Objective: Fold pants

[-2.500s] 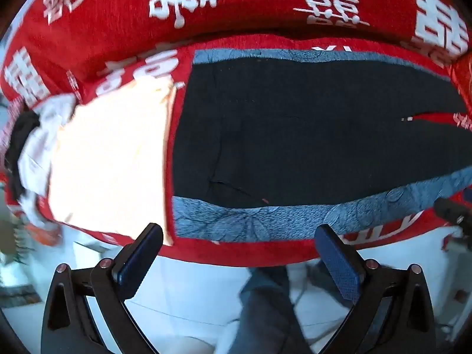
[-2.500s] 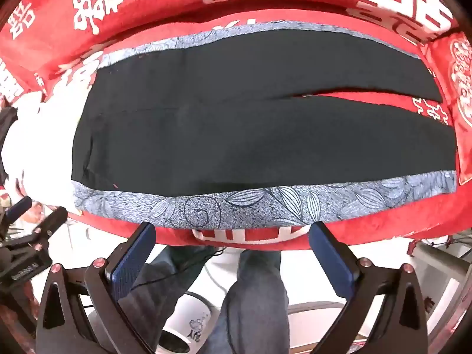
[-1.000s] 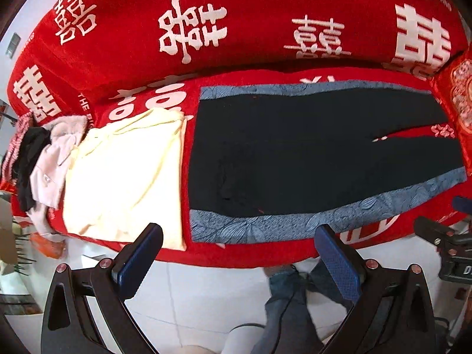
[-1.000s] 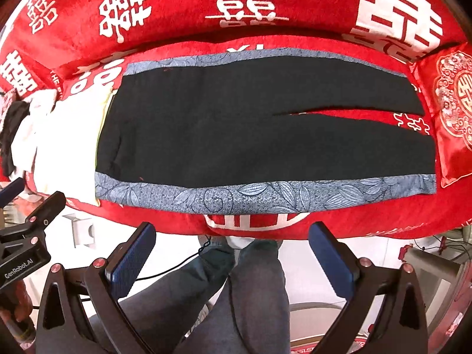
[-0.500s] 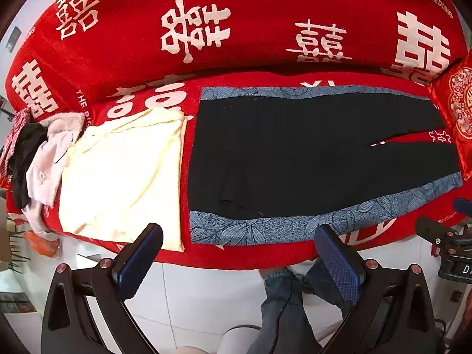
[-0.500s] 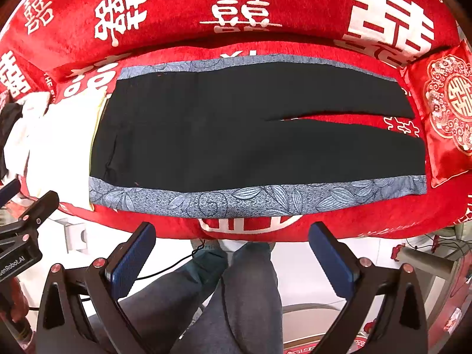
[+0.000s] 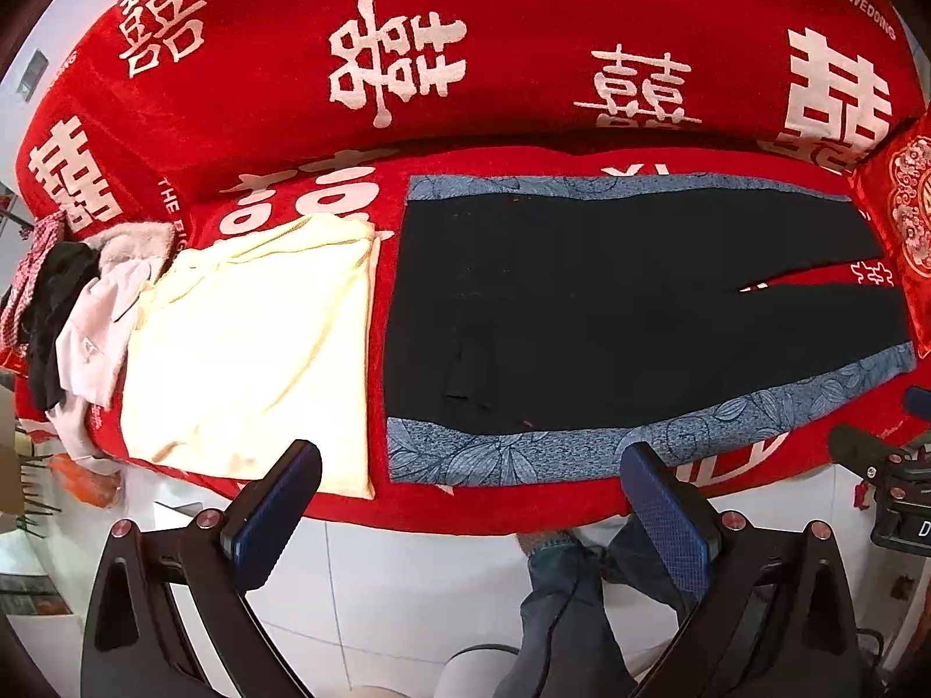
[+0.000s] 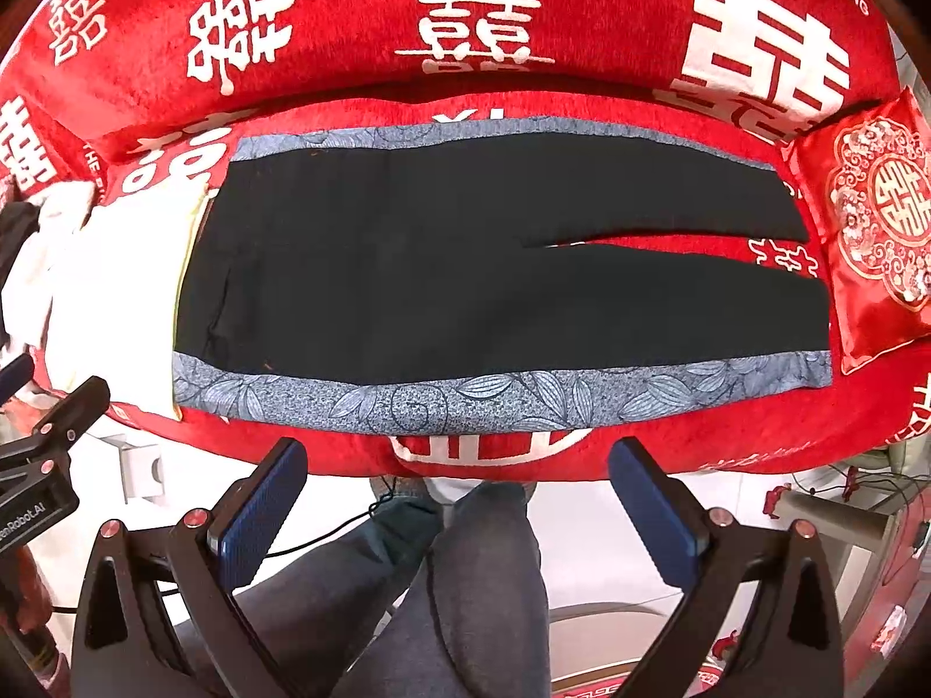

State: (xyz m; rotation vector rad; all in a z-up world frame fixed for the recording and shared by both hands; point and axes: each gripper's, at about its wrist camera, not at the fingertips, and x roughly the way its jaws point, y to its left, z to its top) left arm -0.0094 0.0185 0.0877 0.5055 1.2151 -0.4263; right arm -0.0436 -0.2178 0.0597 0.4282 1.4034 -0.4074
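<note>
Red plush sofa point(image 7: 523, 75) printed with white double-happiness characters fills both views. Flat along its seat lie the black pants with grey leaf-patterned side bands point(image 8: 465, 267), waistband to the left, the two legs parting toward the right. Just beside the waistband lies a pale yellow folded garment point(image 7: 244, 349), with a heap of pink, black and white clothes point(image 7: 75, 314) past it at the sofa's left end. A red satin cushion with gold embroidery point(image 8: 878, 221) sits near the leg cuffs. The person's grey-trousered legs point(image 8: 465, 593) stand on the white tiled floor point(image 7: 407, 593) before the sofa. Left gripper point(image 7: 471, 512) and right gripper point(image 8: 454, 509) both hang spread wide and empty in front of the seat edge, clear of the pants.
</note>
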